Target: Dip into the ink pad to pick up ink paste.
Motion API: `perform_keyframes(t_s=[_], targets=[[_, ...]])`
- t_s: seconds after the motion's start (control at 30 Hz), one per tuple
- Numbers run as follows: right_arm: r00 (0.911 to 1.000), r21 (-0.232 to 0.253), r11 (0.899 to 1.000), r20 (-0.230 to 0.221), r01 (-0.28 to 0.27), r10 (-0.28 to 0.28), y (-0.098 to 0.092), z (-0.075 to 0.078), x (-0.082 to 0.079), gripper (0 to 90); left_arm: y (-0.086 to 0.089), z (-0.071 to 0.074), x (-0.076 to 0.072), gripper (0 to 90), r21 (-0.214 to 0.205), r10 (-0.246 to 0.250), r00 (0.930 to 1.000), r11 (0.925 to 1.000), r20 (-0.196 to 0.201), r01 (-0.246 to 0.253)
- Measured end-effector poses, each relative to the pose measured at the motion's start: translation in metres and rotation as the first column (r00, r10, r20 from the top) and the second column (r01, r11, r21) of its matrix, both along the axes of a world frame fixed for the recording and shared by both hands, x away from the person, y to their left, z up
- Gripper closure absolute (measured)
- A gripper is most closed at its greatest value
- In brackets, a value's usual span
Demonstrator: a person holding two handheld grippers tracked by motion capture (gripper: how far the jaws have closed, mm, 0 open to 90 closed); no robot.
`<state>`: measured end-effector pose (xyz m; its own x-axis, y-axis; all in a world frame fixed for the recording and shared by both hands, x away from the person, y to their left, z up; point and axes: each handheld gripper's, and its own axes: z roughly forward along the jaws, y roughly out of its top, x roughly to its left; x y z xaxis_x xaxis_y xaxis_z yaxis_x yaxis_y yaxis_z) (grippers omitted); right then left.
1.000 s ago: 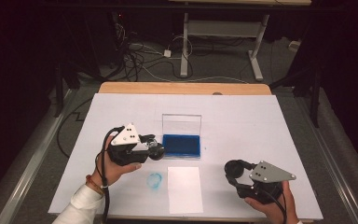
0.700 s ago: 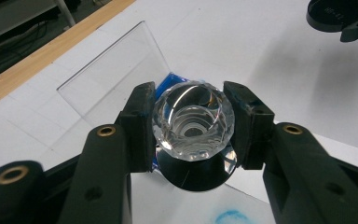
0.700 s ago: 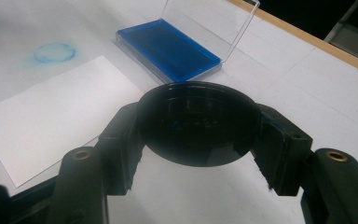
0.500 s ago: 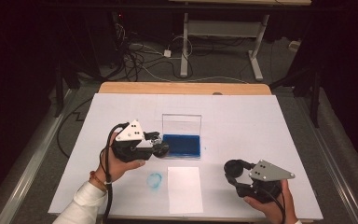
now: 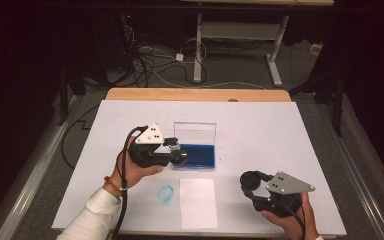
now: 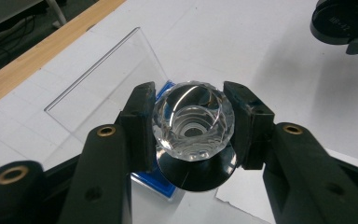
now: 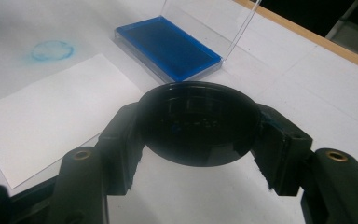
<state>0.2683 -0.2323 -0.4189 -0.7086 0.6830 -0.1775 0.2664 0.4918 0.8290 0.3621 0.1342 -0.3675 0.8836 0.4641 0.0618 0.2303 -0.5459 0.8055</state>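
Note:
My left gripper (image 5: 178, 153) is shut on a clear faceted stamp (image 6: 193, 121) with a round black base, held over the left end of the blue ink pad (image 5: 196, 155). The pad's clear lid (image 5: 195, 133) stands open behind it. In the left gripper view the jaws clamp the stamp's crystal-like handle from both sides, with the pad's blue corner (image 6: 151, 179) beneath. My right gripper (image 5: 250, 182) sits at the front right, shut on a round black cap (image 7: 198, 123). A white paper sheet (image 5: 198, 202) lies between the two hands.
A blue ring-shaped ink mark (image 5: 166, 194) is on the white tabletop left of the paper. A wooden strip (image 5: 195, 94) runs along the table's far edge. Cables and desk legs lie on the floor beyond.
My left gripper has carried the stamp to the right, from beside the ink pad to over its left end. The right gripper and cap have stayed put.

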Motion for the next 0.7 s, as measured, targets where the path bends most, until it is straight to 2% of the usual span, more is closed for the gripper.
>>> perform_keyframes(t_s=[0.37,0.53,0.7], targets=[[1.0000,-0.010,1.000,-0.002,-0.007,0.007,0.000,-0.001,-0.001,38.8,-0.019,0.002,0.012,54.5,0.030,-0.014,0.9999,0.9994,-0.007,0.015],[1.0000,-0.004,1.000,0.000,-0.007,0.007,-0.002,0.000,-0.003,38.8,-0.029,0.000,0.020,54.4,0.067,-0.023,0.9997,0.9974,-0.011,0.024],[0.9999,-0.001,1.000,0.005,-0.009,0.009,-0.003,0.000,-0.006,38.8,-0.036,-0.004,0.027,54.5,0.083,-0.024,0.9990,0.9962,-0.038,0.027]])
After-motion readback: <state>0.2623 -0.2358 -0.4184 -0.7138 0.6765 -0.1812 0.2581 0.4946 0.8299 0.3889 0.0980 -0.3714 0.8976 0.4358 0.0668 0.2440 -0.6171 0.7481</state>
